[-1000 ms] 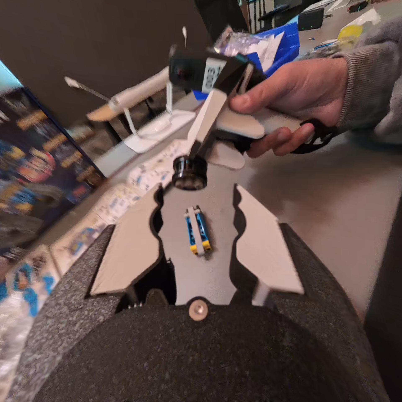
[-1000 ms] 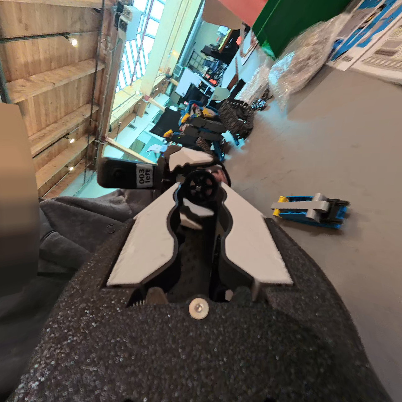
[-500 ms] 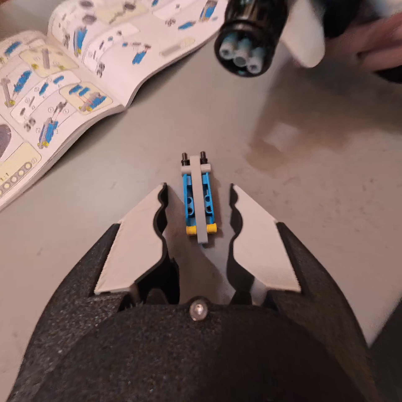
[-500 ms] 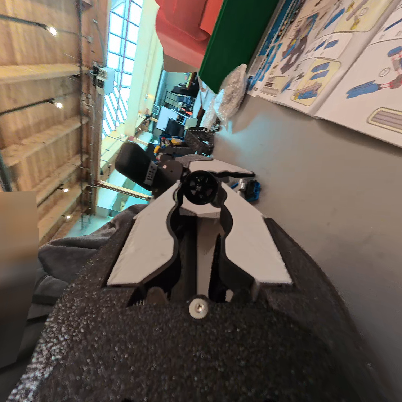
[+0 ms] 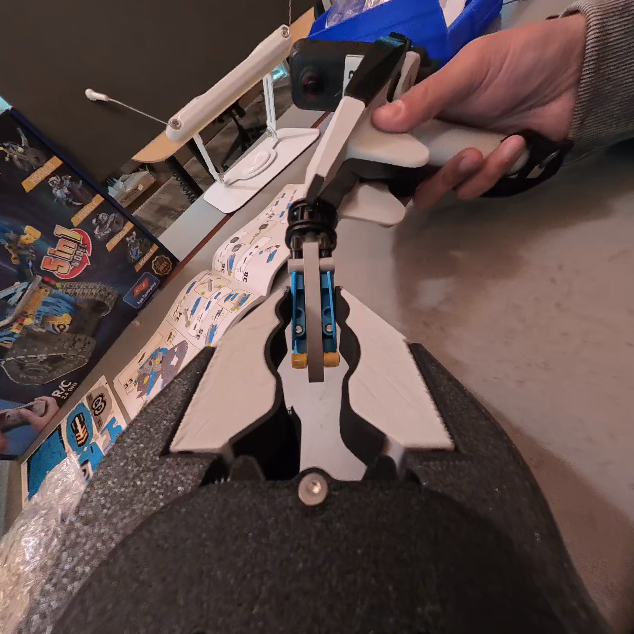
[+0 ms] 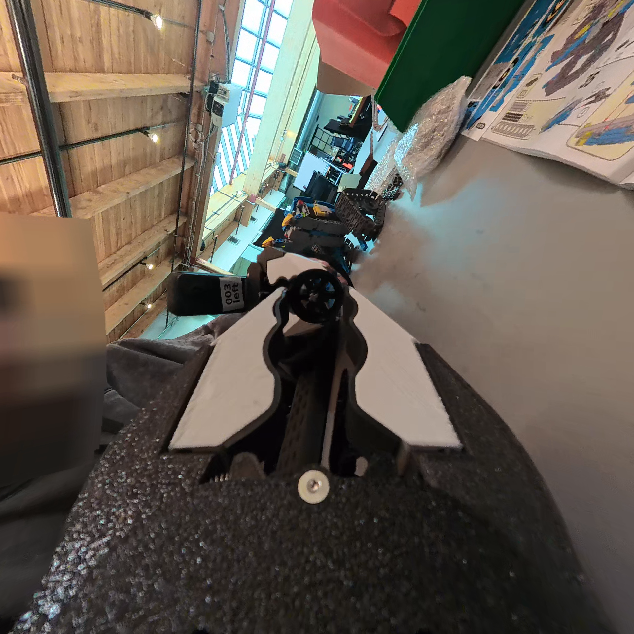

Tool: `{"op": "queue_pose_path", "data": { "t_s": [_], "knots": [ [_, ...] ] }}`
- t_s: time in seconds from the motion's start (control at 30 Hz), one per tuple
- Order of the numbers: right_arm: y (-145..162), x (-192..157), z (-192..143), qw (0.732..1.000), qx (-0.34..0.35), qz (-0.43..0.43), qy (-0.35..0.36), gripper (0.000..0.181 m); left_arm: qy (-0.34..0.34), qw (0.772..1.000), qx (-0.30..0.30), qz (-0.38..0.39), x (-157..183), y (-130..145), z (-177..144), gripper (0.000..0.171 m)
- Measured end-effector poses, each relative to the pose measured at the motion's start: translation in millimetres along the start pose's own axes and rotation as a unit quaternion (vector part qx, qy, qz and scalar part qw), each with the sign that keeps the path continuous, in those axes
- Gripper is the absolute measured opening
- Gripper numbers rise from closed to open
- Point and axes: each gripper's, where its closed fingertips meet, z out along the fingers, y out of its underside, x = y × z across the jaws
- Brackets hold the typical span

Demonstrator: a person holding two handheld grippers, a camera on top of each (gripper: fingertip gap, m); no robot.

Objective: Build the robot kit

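Observation:
My left gripper [image 5: 312, 291] is shut on a small brick assembly [image 5: 298, 319] of two blue beams, a grey bar, yellow pin ends and black pins at the front, held above the grey table [image 5: 497, 326]. My right gripper [image 6: 314, 295], held by a hand [image 5: 480, 89], is shut on a black spoked wheel [image 6: 314, 300]. In the left wrist view the wheel [image 5: 310, 223] sits against the black pins at the assembly's far end, with the right gripper [image 5: 319, 202] above it. In the right wrist view the wheel hides the assembly.
An open instruction booklet [image 5: 219, 308], a dark toy box [image 5: 61, 274], a white stand [image 5: 260, 161] and a blue bin [image 5: 394, 20] lie to the left and behind. A partly built tracked vehicle [image 6: 329, 226], plastic bags [image 6: 432, 130] and a green box [image 6: 446, 51] show in the right wrist view.
My left gripper has shut on the brick assembly and lifted it off the table. The wheel in my right gripper now meets its pin end.

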Motion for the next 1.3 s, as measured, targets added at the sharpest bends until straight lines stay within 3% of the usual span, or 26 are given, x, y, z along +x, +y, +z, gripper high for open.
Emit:
{"op": "queue_pose_path", "data": {
  "t_s": [0.27,1.3],
  "knots": [
    [3.8,12.0,2.7,1.0,-0.005,0.024,0.004,0.031,0.022,0.999,-0.026,-0.029,1.5,11.4,4.9,0.025],
    [9.1,22.0,-1.4,0.998,-0.03,0.01,0.052,0.031,0.014,0.997,-0.067,0.022,5.8,26.1,10.3,0.024]
  ]
}}
